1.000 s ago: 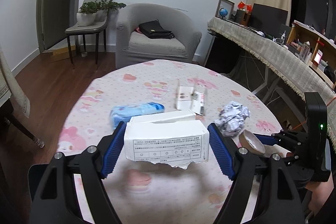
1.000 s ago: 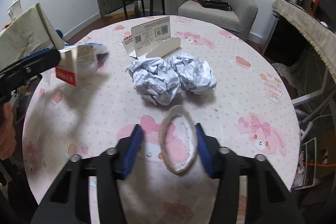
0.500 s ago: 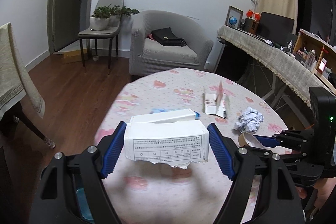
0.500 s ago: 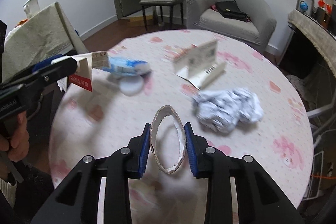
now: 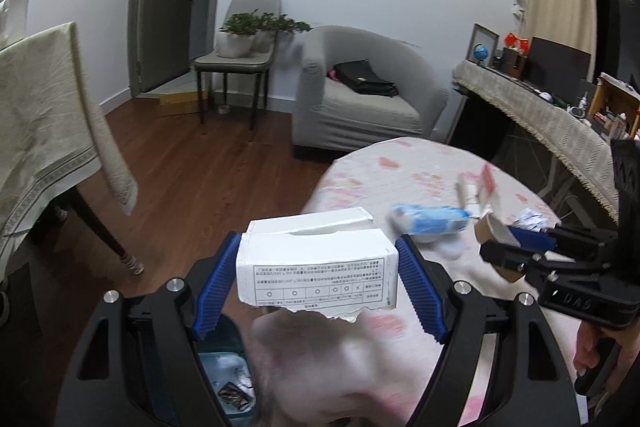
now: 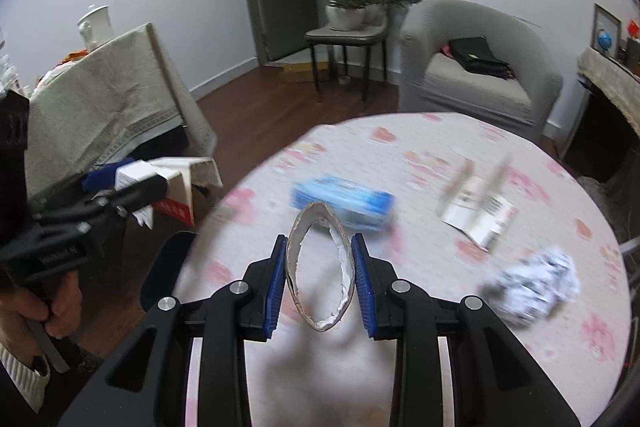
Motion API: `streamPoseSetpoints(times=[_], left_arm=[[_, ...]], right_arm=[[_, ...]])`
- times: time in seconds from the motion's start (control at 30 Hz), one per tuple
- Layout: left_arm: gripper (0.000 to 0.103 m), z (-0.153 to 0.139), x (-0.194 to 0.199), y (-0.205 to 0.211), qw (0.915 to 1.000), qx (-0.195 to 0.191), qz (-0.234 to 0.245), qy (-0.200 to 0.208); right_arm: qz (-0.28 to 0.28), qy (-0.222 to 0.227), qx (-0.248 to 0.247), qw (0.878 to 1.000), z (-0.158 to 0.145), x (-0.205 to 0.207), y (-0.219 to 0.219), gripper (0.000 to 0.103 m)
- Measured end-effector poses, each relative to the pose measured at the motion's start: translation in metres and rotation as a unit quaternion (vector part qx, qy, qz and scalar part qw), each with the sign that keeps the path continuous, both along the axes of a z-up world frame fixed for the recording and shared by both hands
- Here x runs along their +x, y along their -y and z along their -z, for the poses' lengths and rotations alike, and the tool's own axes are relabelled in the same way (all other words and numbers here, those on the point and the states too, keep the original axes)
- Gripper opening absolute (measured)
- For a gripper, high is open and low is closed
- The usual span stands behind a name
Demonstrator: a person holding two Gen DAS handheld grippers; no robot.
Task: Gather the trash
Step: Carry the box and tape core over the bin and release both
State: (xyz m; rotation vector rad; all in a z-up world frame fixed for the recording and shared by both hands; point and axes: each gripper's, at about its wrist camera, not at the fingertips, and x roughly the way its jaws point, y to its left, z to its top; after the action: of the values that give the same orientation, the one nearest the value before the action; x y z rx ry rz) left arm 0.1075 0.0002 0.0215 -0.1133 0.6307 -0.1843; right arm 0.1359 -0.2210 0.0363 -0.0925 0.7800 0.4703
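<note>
My left gripper point(image 5: 318, 281) is shut on a torn white carton point(image 5: 316, 273), held above the table's left edge; it also shows in the right wrist view point(image 6: 160, 179). A trash bin point(image 5: 224, 383) with a blue liner sits on the floor below it. My right gripper point(image 6: 319, 277) is shut on a squashed cardboard tape ring point(image 6: 318, 267), held over the round table point(image 6: 440, 367). A blue packet point(image 6: 344, 203), an opened white box point(image 6: 480, 215) and crumpled paper point(image 6: 536, 283) lie on the table.
A cloth-covered table point(image 5: 36, 131) stands at the left. A grey armchair point(image 5: 360, 95) with a black bag and a chair point(image 5: 236, 63) holding potted plants stand at the back. A long draped counter point(image 5: 540, 111) runs along the right.
Both grippers have swung left and back with their loads. The left one now hangs past the table's edge, with the bin showing below. The table's trash shifted right in both views.
</note>
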Motion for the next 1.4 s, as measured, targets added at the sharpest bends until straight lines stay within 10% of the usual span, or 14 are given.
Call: streamPoseSetpoints(times=[0.6,1.4], left_arm=[[0.08,0.078,-0.006,-0.119,0.9914,0.011,-0.073,-0.108],[0.085,0.182,-0.019,-0.178,0.9618,0.029,-0.079,-0.261]], right_arm=[[-0.099,-0.021,-0.002,0.995,0.017,-0.002,-0.142,0.032],[-0.153,-0.086,-0.04,0.984,0.074,0.001,-0.244,0.032]])
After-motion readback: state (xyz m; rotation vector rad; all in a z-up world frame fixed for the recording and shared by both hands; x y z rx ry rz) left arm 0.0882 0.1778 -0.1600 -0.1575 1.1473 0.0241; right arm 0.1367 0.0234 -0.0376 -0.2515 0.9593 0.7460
